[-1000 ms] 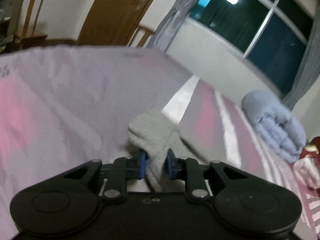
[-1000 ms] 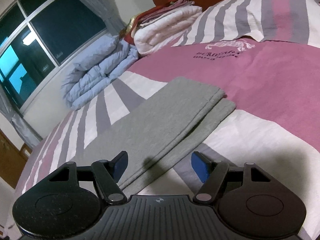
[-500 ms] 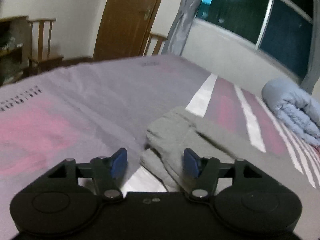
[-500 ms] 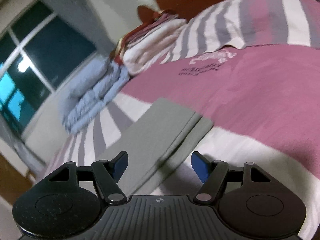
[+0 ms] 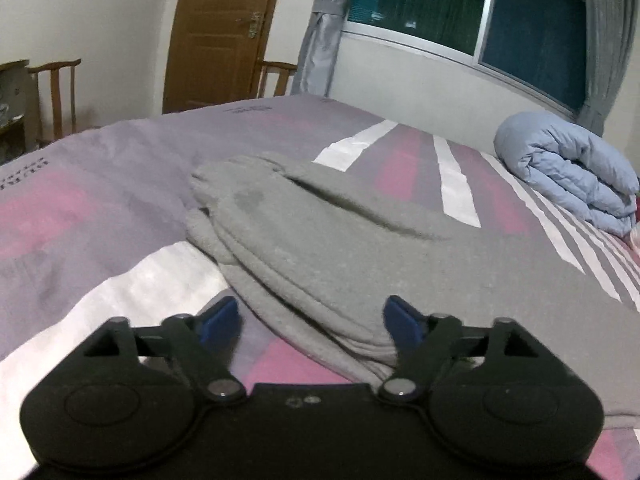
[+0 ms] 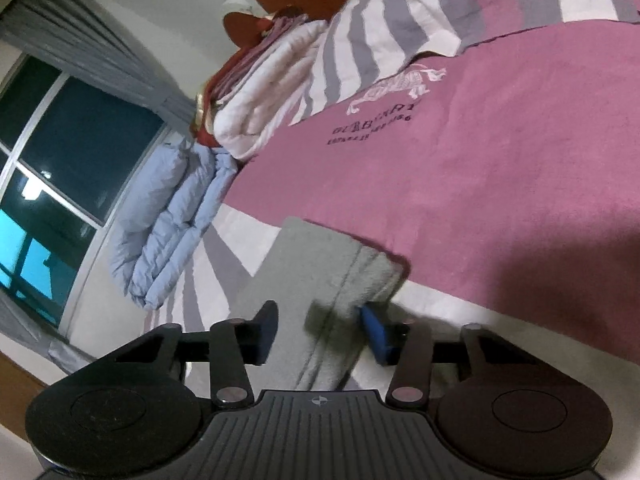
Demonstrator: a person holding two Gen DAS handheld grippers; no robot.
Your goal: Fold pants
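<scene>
Grey pants (image 5: 344, 248) lie folded lengthwise on the striped bed cover. In the left wrist view their bunched end lies just beyond my left gripper (image 5: 312, 320), which is open and empty, its jaws wide on either side of the near folded edge. In the right wrist view the other, flat end of the pants (image 6: 320, 276) lies between the jaws of my right gripper (image 6: 320, 332). That gripper is open, with the cloth's hemmed edge close to its right blue pad (image 6: 378, 336).
A rolled light-blue quilt (image 5: 568, 168) lies by the window side of the bed; it also shows in the right wrist view (image 6: 172, 216). Stacked white and red bedding (image 6: 256, 88) and a striped pillow (image 6: 460, 4) lie at the headboard. A door (image 5: 224, 28) and wooden chairs (image 5: 56, 92) stand beyond the bed.
My left gripper has let go of the pants' end and opened wide; the cloth has dropped onto the bed. My right gripper has moved down and forward over the other end, still open.
</scene>
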